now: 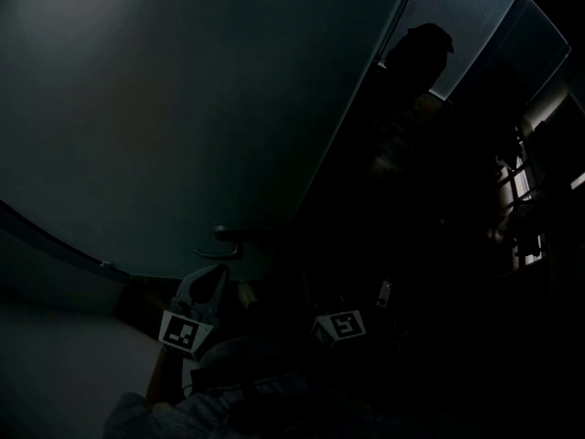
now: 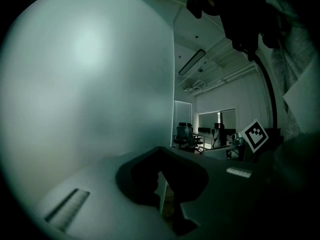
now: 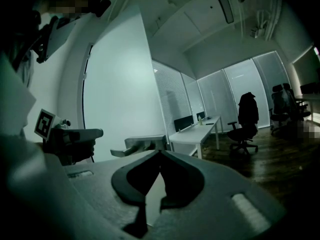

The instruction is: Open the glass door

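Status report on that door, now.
Left gripper shut, empty, near door handle, not gripping it. Right gripper shut, empty. Glass door: no grip on it yet. Nothing seen in the way.

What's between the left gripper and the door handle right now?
Nothing: in the right gripper view the gap between the left gripper and the door handle looks bare, with the glass door behind.

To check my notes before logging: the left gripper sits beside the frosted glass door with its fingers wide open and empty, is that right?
Not quite: the left gripper is beside the frosted glass door and empty, but its fingers are shut, tips together, not wide open. The left gripper view shows this.
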The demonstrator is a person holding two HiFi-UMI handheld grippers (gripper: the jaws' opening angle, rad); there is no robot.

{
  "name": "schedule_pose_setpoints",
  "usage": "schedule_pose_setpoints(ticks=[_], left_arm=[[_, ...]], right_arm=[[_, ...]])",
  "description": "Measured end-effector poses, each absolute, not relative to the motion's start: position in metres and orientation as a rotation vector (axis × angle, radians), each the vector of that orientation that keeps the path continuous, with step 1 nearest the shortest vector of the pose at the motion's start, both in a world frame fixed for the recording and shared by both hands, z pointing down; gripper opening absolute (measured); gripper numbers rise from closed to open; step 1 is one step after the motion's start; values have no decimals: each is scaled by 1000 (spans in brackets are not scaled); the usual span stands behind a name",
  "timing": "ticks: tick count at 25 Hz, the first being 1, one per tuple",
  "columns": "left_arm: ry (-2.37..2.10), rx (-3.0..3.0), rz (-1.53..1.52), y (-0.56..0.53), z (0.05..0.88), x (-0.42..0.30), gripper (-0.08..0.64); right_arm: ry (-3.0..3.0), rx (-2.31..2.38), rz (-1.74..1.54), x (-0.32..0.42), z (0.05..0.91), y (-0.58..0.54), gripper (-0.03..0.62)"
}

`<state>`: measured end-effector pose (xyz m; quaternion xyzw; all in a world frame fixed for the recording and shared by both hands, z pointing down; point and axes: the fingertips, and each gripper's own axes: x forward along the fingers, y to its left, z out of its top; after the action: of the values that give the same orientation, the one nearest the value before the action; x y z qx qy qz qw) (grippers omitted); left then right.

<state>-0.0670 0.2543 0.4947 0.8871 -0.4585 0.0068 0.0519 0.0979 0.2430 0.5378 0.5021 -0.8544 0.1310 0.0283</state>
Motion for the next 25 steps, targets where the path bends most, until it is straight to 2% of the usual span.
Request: schedule_pose_setpoints(ticks=[25], left_arm=[[-1451, 2722, 86, 253, 500, -71, 3]], right_arm=[[-2633, 1522, 401, 93, 541, 245, 0]])
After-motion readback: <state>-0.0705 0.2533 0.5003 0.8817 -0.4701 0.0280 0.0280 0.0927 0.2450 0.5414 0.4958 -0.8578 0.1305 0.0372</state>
